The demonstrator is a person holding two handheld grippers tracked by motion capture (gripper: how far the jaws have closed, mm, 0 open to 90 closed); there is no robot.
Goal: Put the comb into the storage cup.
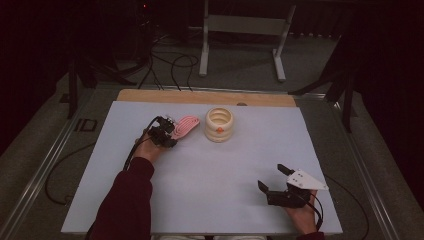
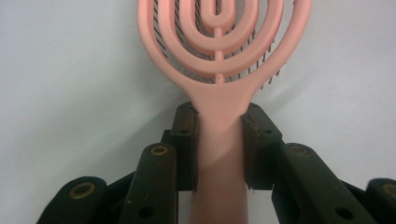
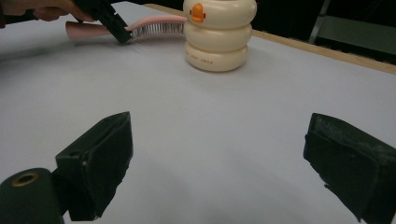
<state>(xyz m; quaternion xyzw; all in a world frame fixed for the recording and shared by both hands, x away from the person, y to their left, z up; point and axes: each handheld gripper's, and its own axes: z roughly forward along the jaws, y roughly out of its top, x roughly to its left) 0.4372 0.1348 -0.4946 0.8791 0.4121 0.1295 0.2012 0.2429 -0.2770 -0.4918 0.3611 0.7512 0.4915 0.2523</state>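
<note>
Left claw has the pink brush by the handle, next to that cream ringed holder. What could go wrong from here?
1. The left claw grips the pink hairbrush only on its smooth narrow handle, so the wide head could swing or slip when lifted.
2. The brush head lies close beside the cream ringed holder; a careless lift could knock it.
3. The right claw hangs open, far from the holder, so nothing steadies it.

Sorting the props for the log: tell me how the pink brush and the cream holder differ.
The brush is pink, flat and long; the holder is cream, round, stacked in rings, with an orange mark. The brush lies on its bristles; the holder stands upright with its mouth open upward. The left gripper is clamped on the brush handle; nothing grips the holder. Both sit on the white table, side by side.
</note>
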